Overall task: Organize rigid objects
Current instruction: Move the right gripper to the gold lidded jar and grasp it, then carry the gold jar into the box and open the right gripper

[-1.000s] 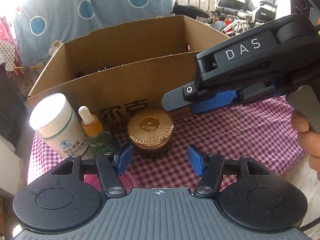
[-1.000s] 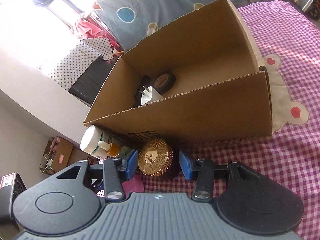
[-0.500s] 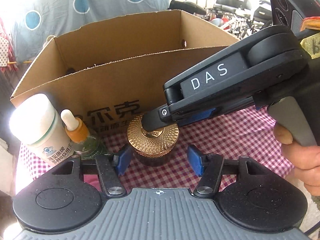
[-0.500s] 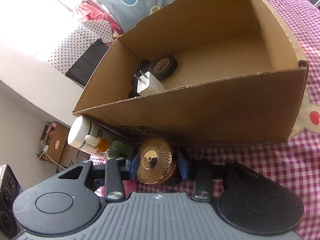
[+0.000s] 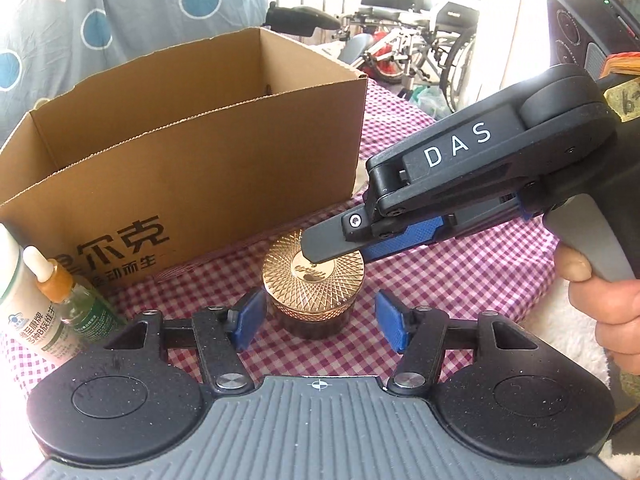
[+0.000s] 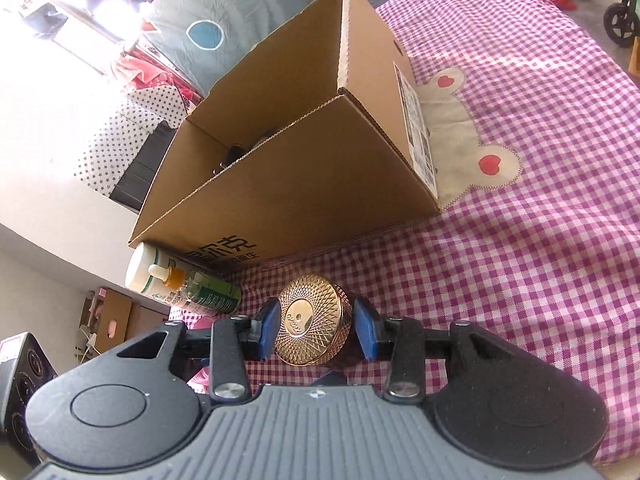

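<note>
Your right tool [image 6: 314, 330] brackets the gold-lidded jar [image 6: 310, 326] on the pink checked cloth [image 6: 520, 240], both blue pads against its lid rim, clenched on it. The jar stands just near of the cardboard box [image 6: 300, 184], right of two bottles [image 6: 180, 286]. Your left tool [image 5: 320, 322] waits released, the jar [image 5: 314, 288] between its spread pads, nearer the left one.

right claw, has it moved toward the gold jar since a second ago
Yes. The right claw has closed in on the gold jar, which now sits between its pads, below the cardboard box.
</note>
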A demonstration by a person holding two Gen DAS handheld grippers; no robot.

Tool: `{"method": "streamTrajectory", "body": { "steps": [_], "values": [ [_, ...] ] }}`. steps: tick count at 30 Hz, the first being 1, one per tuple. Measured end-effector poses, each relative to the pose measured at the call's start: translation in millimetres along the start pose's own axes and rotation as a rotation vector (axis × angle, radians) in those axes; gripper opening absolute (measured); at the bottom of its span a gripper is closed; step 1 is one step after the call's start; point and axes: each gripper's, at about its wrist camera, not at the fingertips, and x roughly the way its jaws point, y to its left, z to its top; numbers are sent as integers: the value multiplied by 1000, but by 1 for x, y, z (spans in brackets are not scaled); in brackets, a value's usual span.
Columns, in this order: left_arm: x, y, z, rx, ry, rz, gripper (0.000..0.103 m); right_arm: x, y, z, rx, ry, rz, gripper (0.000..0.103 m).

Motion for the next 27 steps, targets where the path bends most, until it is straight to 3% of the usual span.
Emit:
{"method": "streamTrajectory", "body": {
  "steps": [5,18,27],
  "values": [
    [11,-4,3,44,17,43,61,7,-2,3,6,8,6,44],
    [31,-4,12,7,38,50,56,16,-3,0,-7,8,-2,44],
    [-7,-1,18,-9,-13,71,56,-1,29,-1,-74,-27,-17,44]
  ]
}}
